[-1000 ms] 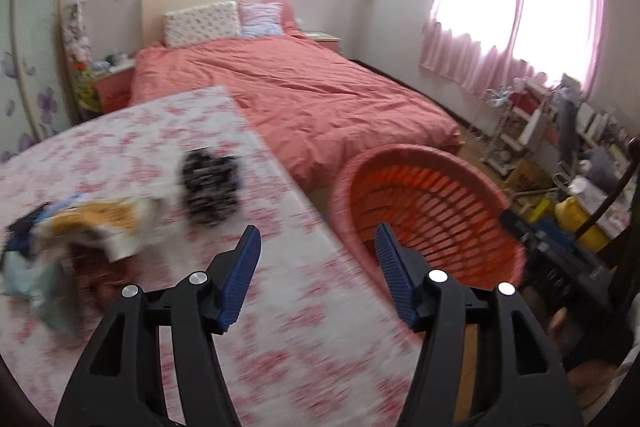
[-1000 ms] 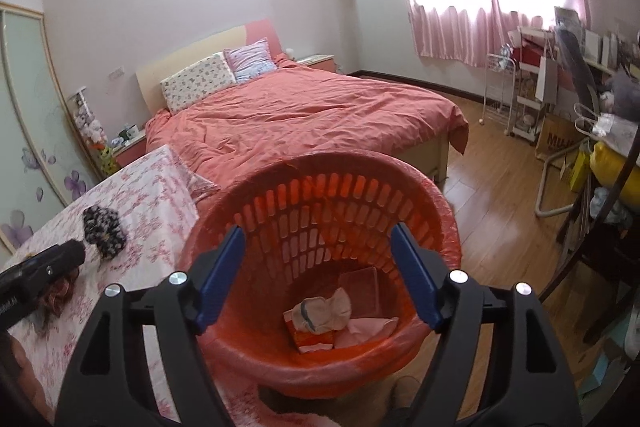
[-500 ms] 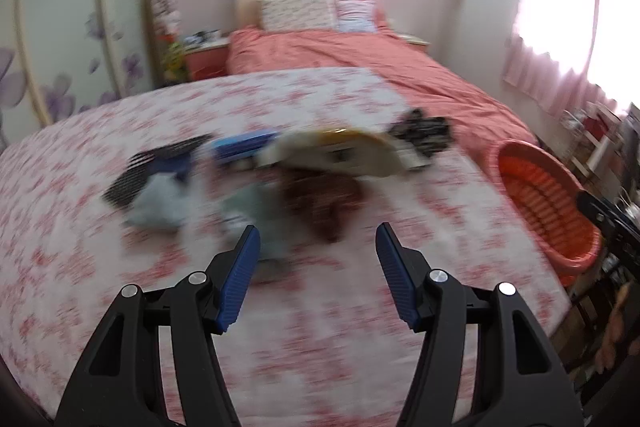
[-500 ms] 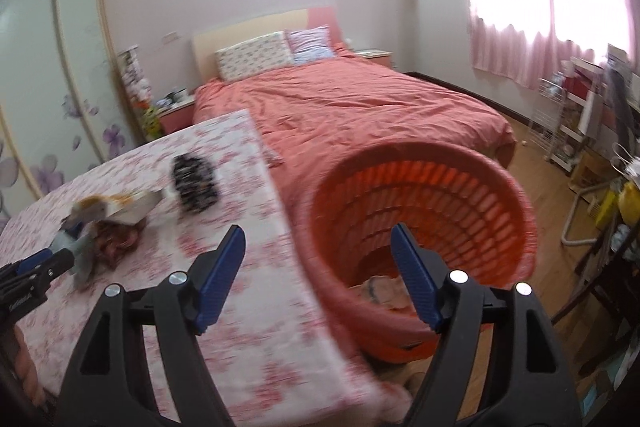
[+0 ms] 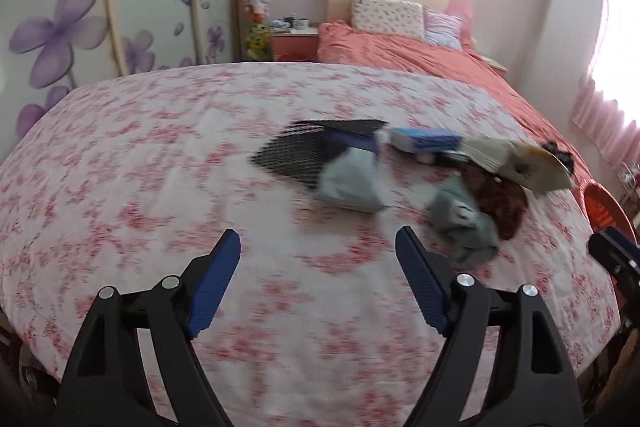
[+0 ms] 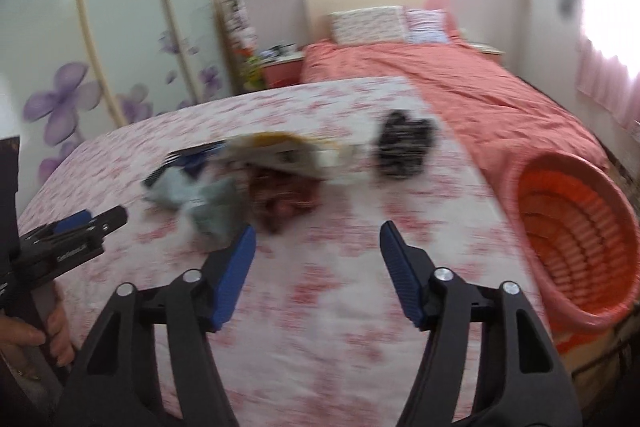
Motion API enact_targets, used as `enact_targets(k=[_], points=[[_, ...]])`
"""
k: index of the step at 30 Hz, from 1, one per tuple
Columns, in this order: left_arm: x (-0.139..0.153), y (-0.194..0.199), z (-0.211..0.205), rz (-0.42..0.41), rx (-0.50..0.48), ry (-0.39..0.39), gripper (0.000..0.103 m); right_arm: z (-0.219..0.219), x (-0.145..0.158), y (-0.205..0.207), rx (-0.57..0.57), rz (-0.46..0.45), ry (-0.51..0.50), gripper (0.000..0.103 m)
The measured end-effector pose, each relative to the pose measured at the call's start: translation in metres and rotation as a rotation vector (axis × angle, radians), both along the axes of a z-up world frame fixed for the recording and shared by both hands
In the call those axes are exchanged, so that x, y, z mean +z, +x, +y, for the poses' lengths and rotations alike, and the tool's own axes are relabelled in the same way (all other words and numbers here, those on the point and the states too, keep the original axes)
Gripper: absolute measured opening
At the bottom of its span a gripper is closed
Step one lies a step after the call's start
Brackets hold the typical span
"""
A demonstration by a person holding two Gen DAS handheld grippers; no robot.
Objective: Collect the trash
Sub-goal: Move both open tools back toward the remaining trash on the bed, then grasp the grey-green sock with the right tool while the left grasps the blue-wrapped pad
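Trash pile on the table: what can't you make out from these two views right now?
- Pile: motion blur in both views; wrappers and bags cannot be told apart.
- Basket: contents hidden by its wall in the right view; only a sliver at the left view's edge.
- Dark bundle: smeared in the right view; mostly behind a packet in the left.
- Left gripper and right gripper: nothing between the jaws.

Left gripper (image 5: 318, 253): jaws opening, nothing between the fingers. Right gripper (image 6: 318, 247): jaws closing, nothing between the fingers. A hand (image 6: 36, 337) grips the left handle.
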State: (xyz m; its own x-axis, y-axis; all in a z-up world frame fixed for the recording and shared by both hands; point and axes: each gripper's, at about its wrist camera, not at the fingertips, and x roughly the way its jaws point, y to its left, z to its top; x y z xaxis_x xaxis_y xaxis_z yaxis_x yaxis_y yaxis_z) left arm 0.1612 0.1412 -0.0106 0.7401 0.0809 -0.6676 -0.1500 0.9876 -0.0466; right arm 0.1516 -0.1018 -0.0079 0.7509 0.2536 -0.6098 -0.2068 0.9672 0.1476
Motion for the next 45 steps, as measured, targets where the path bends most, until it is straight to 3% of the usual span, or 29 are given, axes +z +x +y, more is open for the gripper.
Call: enact_targets(k=[7,17,19,21,28,33,39,45], points=[[0.002,-0.009,0.033,-0.002,0.054,-0.015,0.079,0.06,-0.007,0.029,0.078,0.064,-0.001,0.054],[-0.003,-0.015,0.061,0.003,0.093,-0.048,0.079,0.098,-0.031,0.058,0.066,0.152,-0.08,0.051],[-0.003,-0.014,0.064,0.005,0.091,-0.064,0.079,0.099,-0.038,0.062,0.065,0.182,-0.086,0.037],[-0.004,-0.014,0.065,0.001,0.086,-0.071,0.079,0.097,-0.041,0.063,0.073,0.201,-0.066,0.016],[-0.003,-0.003,0.054,0.003,0.041,-0.08,0.079,0.085,-0.023,0.042,0.13,0.142,-0.008,0.011],[-0.001,0.018,0.038,0.012,0.0,-0.094,0.079,0.075,0.013,0.021,0.163,0.044,0.034,0.011],[0.0,0.051,0.013,0.027,-0.037,-0.12,0.079,0.046,0.05,0.009,0.094,-0.056,0.05,0.011],[-0.012,0.085,-0.005,0.078,-0.028,-0.087,0.079,-0.002,0.054,0.012,-0.028,-0.066,0.052,0.011]])
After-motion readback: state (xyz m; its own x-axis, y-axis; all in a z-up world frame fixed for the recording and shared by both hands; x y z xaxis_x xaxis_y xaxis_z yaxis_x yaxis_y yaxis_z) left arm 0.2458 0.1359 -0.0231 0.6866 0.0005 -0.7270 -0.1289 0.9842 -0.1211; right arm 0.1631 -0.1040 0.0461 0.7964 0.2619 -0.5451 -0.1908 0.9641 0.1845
